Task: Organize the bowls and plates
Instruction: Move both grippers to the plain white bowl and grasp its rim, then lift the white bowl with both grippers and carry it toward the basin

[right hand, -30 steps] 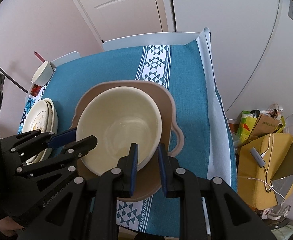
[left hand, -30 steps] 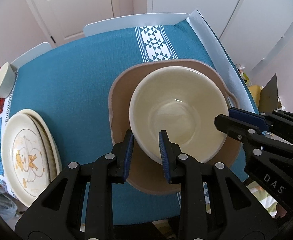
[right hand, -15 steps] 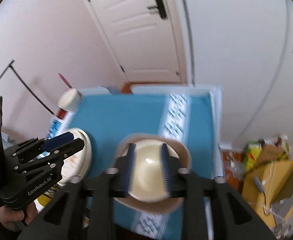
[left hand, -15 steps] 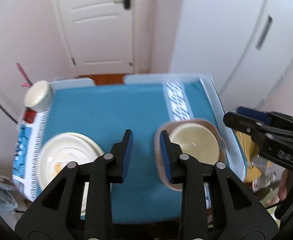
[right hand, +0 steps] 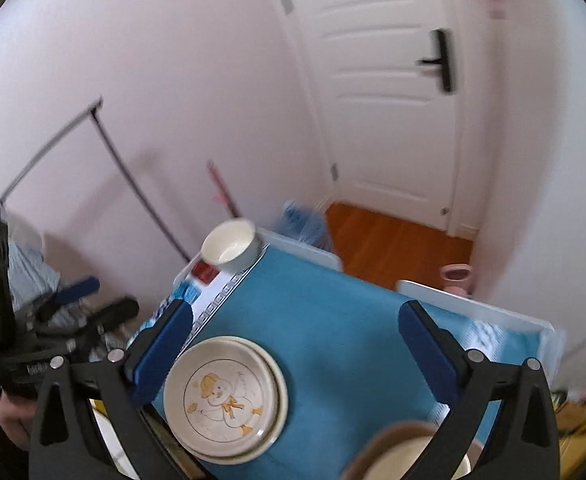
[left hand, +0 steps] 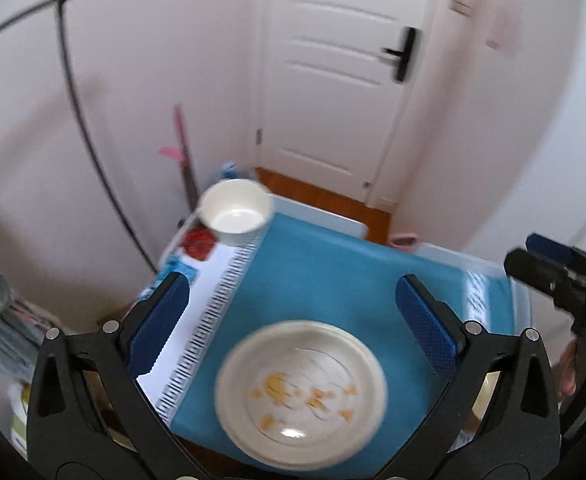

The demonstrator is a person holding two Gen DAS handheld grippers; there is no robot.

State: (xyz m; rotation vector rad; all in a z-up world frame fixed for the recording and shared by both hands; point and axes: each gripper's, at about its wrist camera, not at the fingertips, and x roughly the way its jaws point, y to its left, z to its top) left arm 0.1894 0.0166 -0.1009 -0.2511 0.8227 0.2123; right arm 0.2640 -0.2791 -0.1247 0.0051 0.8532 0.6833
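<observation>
Above the blue-clothed bench, both claws spread wide and holding nothing: left claw, right claw. Nearest, stacked duck plates; near right, cream bowl in brown dish; far left, white cup.

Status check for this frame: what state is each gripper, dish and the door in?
left gripper: open, empty, above the plates
right gripper: open, empty
duck plates: stacked, on the blue tablecloth
small white bowl: upright, empty, at table corner
cream bowl: nested in brown dish
door: closed
</observation>
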